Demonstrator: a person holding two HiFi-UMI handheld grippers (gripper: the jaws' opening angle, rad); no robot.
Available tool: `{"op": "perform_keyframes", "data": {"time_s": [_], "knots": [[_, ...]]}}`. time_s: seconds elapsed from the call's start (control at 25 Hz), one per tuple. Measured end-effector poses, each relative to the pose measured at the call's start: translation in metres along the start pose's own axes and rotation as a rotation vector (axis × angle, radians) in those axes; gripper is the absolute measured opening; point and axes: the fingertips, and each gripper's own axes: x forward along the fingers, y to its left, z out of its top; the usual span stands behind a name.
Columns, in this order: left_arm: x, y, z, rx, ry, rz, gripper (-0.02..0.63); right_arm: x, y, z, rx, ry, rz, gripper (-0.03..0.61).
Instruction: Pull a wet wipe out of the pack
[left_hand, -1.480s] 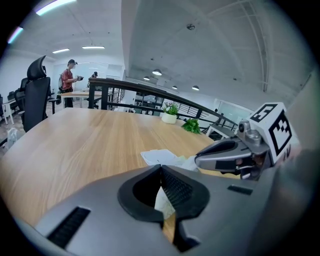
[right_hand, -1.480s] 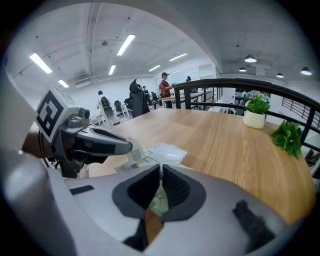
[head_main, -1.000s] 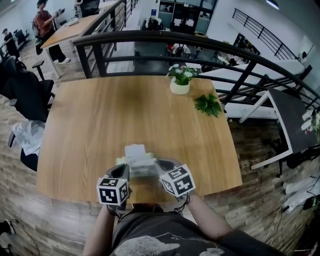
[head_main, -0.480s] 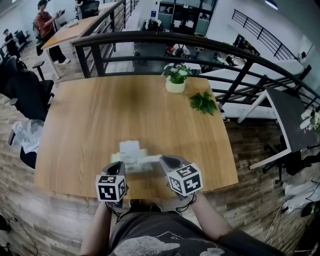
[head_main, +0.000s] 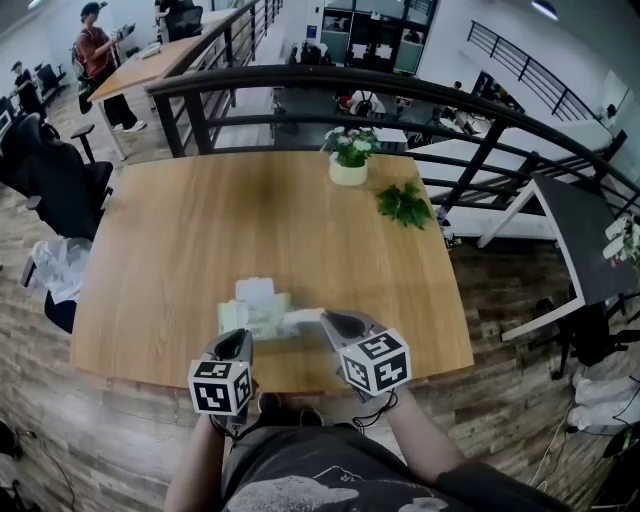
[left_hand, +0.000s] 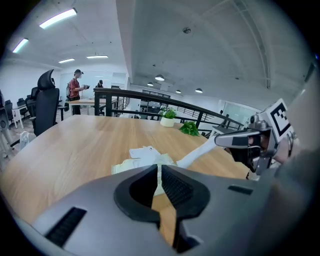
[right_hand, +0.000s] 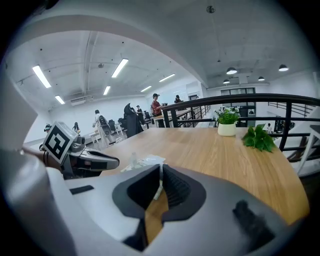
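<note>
So the left tongs (left_hand: 159, 176) are closed, and it looks like they're pinching the near edge of the pack (head_main: 255, 312) to anchor it. The right tongs (right_hand: 160, 184) are clamped on the end of the wet wipe (head_main: 303, 317), which is pulled taut between the pack's opening and those tongs. The pack sits on the table (head_main: 250, 220) close to the near edge, right in front of the person, well apart from the potted plant (head_main: 349, 158) and the leafy sprig (head_main: 403, 204) at the far side. To do this bit well, I'd say hold the pack firm and draw the wipe out smooth and steady along its own line. A jerk could tear it or drag the next sheet out with it. As for direction, the wipe's long axis runs from the pack off to the right and a bit toward the person, rising to the right tongs. The pack itself looks to lie with its long side across, left to right.
</note>
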Motion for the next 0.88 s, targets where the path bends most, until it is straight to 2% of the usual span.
{"op": "perform_keyframes", "data": {"time_s": [0.4, 0.88], "knots": [[-0.025, -0.011, 0.019, -0.019, -0.108, 0.028, 0.015, -0.037, -0.003, 0.015, -0.002, -0.072, 0.003, 0.034], [-0.054, -0.044, 0.036, -0.005, -0.205, 0.028, 0.015, -0.073, -0.005, 0.004, -0.02, -0.085, 0.01, 0.034]]}}
